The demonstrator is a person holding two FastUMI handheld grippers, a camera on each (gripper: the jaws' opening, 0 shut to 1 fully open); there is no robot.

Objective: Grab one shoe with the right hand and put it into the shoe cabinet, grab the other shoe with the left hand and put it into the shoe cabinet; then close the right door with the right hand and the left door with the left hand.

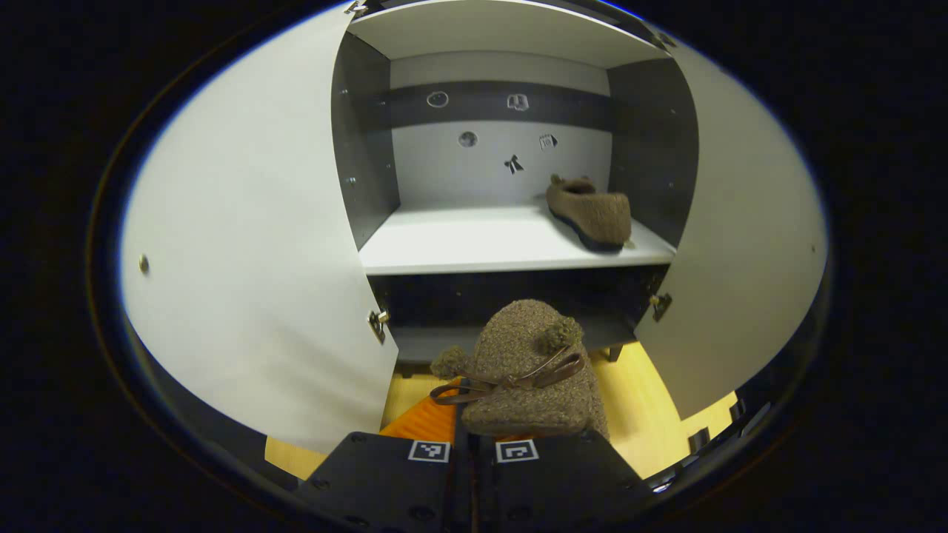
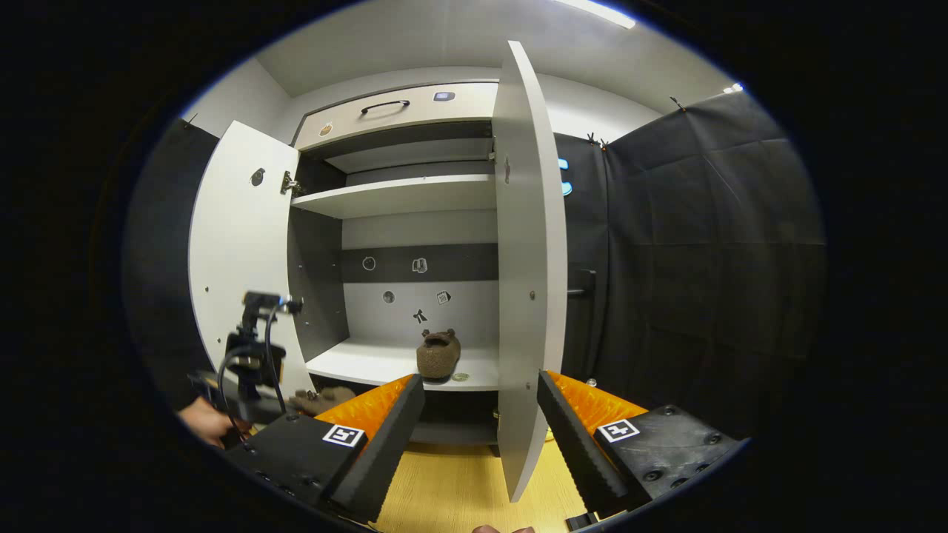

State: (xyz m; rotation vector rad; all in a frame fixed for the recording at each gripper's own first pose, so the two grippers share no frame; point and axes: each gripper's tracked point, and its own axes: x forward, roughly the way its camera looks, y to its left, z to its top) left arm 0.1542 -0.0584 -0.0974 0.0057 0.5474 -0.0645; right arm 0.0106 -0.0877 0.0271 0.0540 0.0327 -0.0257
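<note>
One shoe [image 1: 590,211] is home already, sitting on the shelf [image 1: 474,244] toward its right end. My left claw [image 1: 474,437] is clenched on the second shoe [image 1: 529,370], carried just below and in front of that shelf. Both doors are open, so one placing and two closings are left, I'd say. My right claw [image 2: 478,414] is released, empty, its jaws straddling the right door's [image 2: 526,259] edge. The right gripper view adds an upper shelf [image 2: 392,196] and a drawer [image 2: 400,111].

Yellow wooden floor [image 2: 452,488], white ceiling [image 2: 444,37] — bright light strip [image 2: 596,12], drawer [image 2: 400,111] — dark handle [image 2: 384,106]
</note>
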